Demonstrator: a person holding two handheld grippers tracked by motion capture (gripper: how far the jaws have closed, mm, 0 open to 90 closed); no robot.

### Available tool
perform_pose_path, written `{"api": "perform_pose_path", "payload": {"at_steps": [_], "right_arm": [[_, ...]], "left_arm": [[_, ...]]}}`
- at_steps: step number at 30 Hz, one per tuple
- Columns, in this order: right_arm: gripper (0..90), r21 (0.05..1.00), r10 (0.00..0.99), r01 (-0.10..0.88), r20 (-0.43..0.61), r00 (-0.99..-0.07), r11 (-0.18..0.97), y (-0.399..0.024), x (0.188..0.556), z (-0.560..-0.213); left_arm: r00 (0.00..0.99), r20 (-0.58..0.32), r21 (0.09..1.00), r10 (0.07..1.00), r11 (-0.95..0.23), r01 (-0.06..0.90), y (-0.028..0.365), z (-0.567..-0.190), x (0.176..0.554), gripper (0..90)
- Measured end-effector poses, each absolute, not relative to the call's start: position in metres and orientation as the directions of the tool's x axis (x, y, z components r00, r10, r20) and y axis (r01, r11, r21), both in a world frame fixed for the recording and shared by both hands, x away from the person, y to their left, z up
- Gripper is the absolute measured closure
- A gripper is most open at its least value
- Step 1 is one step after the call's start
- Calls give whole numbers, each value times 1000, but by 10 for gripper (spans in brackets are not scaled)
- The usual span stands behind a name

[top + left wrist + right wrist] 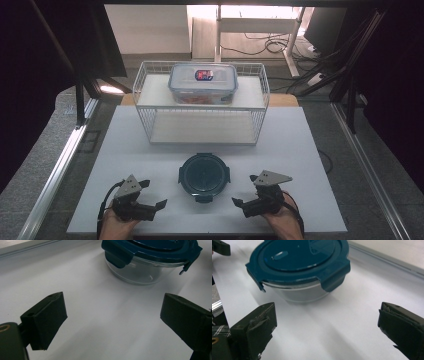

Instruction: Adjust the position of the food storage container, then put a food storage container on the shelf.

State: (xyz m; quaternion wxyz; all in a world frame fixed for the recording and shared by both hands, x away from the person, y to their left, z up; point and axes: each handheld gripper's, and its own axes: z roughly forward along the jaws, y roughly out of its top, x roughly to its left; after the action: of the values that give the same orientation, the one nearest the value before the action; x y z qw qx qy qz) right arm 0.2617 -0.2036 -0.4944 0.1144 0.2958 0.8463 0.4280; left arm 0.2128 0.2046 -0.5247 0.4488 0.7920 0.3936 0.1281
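The left gripper [154, 194] rests near the front left corner of the white desk [300, 150], its jaws spread wide apart with bare desk between them; they hold nothing and touch nothing. In the left gripper view the two black pads [46, 317] stand far to either side, and the round container [147, 262] sits beyond them, well clear of both. The right gripper [246, 190] lies near the front right corner of the desk, its jaws likewise wide apart and empty, pointing inward toward the container. In the right gripper view the container [299, 272] stands ahead of the pads [255, 327], apart from them, with white desk in the gap. The container [204, 175] is a clear glass bowl closed by a dark teal lid with clip flaps around its rim; it stands near the middle of the desk's front edge, between the two grippers and touching neither. Raised marks show on the lid, too small to read. Behind it, toward the back edge of the desk, stands a white wire rack [145, 95]. On its upper shelf sits a rectangular clear box [202, 85] with a clear clip lid that bears a red and blue label [203, 75]; its writing cannot be read.
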Motion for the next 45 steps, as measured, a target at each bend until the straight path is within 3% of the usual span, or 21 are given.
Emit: {"api": "perform_pose_path", "payload": {"at_steps": [12,17,30,35,39,45], "right_arm": [[17,789,599,411,69,-798,456,-206,266,-497],[19,798,601,412,79,-795,440,-205,268,-495],[16,723,598,501,151,-787,476,-182,284,-486],[99,676,617,584,239,-750,448,-177,293,-483],[137,682,619,604,277,-735,412,-179,303,-482],[209,659,618,653,347,-705,375,-166,323,-484]], "left_arm": [[665,-165,806,728,-290,517,204,-525,214,67],[691,-209,808,692,-276,520,203,-526,215,132],[703,-300,802,645,-229,552,178,-507,248,37],[715,-286,791,638,-263,552,165,-501,264,63],[704,-315,774,637,-256,579,160,-497,280,148],[689,-369,727,624,-268,632,153,-504,299,140]]}}
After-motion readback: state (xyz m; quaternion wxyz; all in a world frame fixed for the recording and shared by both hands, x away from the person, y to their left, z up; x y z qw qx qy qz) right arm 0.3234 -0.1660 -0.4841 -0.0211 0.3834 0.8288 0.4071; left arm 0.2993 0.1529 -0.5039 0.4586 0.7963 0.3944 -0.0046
